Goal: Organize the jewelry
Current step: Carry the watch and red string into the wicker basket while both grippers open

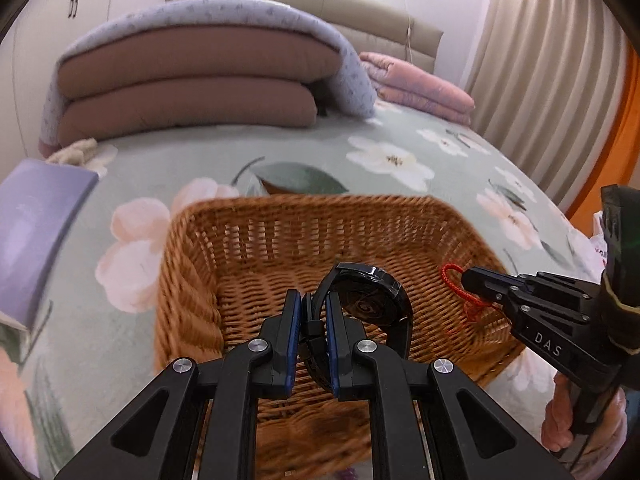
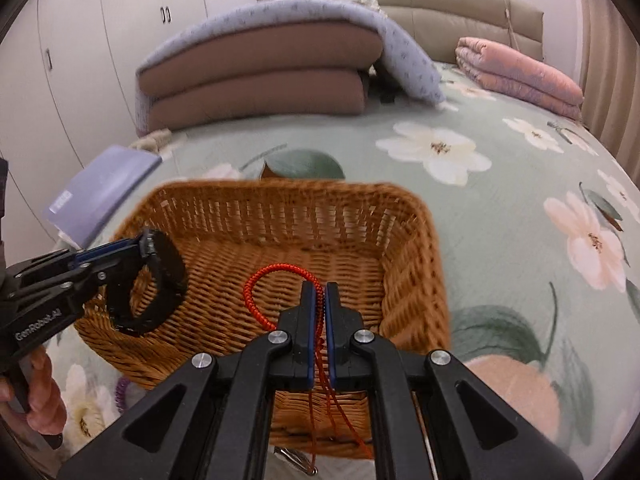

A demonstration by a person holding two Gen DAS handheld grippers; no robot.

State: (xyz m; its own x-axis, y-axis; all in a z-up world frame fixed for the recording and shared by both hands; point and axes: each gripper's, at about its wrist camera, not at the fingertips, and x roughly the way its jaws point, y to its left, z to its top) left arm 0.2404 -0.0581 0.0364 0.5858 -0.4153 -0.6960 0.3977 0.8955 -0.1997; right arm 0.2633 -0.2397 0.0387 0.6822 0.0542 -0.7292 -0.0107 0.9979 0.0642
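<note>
A brown wicker basket [image 1: 248,240] [image 2: 408,240] sits on the flowered bedspread. My left gripper [image 1: 313,300] is shut on the strap of a black wristwatch [image 1: 372,296] and holds it above the basket's inside; the watch also shows in the right wrist view [image 2: 160,276], with the left gripper [image 2: 138,250] at the basket's left rim. My right gripper [image 2: 319,290] is shut on a red braided cord bracelet [image 2: 264,284] over the basket; in the left wrist view the right gripper [image 1: 472,280] holds the red cord [image 1: 452,276] at the basket's right rim.
A lilac box [image 1: 36,232] [image 2: 104,188] lies left of the basket. Folded quilts [image 1: 192,80] and a pink blanket [image 2: 520,72] lie at the far side of the bed. A purple coiled hair tie [image 2: 122,394] and a metal clip [image 2: 298,460] lie near the basket's front.
</note>
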